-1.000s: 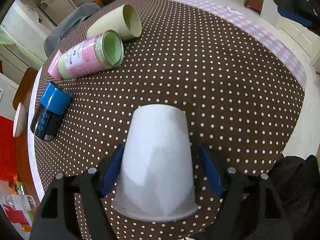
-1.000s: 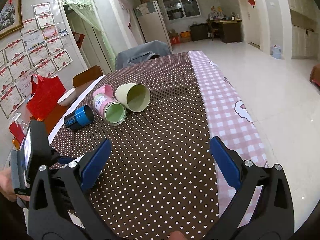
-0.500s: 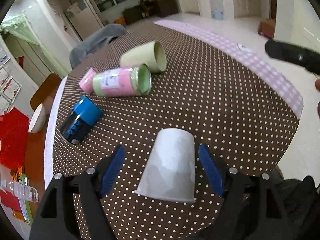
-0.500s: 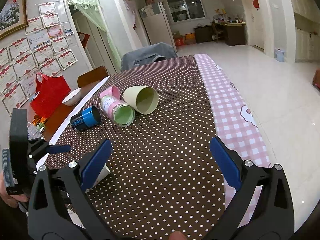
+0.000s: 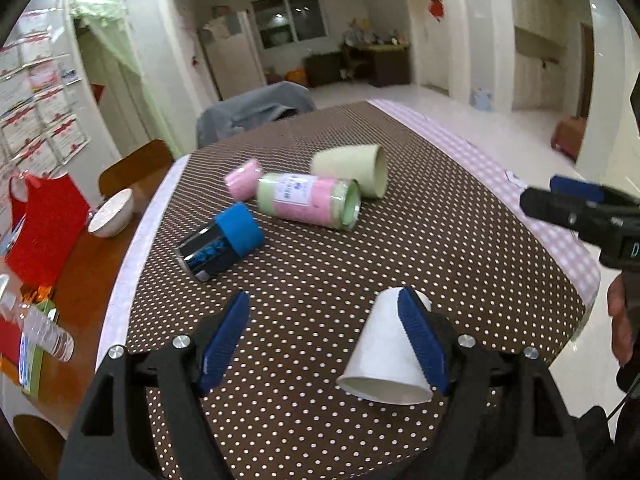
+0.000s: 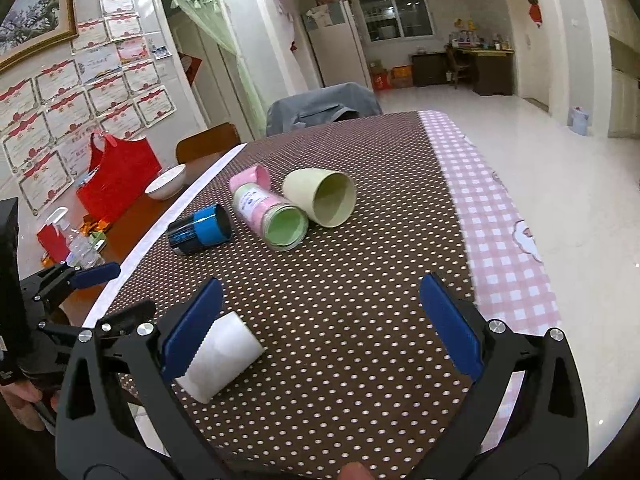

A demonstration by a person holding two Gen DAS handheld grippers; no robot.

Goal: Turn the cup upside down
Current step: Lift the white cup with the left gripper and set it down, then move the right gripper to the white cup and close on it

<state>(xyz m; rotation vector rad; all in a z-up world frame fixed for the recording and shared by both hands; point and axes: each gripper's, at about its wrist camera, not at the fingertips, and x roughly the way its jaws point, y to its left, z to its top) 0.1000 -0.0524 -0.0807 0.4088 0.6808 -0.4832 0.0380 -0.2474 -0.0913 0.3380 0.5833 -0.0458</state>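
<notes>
The white cup (image 5: 386, 354) stands mouth-down on the near surface (image 5: 400, 240), off to the right of the wide-open, empty left gripper (image 5: 324, 340); the right gripper (image 6: 320, 324), also wide open, holds nothing.

Your table (image 5: 400, 240) (image 6: 380, 280) is covered with a brown cloth dotted white; a pink checked cloth (image 6: 492, 216) runs along its right edge and bare wood (image 6: 136, 216) shows on its left. Near your end a white paper cup (image 5: 386, 354) (image 6: 222, 358) stands mouth down on the dots. Farther out you have a blue-capped dark can (image 5: 222, 242) (image 6: 198, 230) on its side, a pink and green jar (image 5: 308, 202) (image 6: 268, 214) lying beside it, and a pale green cup (image 5: 352, 168) (image 6: 322, 196) lying with its mouth open toward you, touching the jar. On the wood sit a white bowl (image 5: 110, 214) (image 6: 166, 182), a red bag (image 5: 44, 220) (image 6: 116, 176) and a clear plastic bottle (image 5: 40, 326).
</notes>
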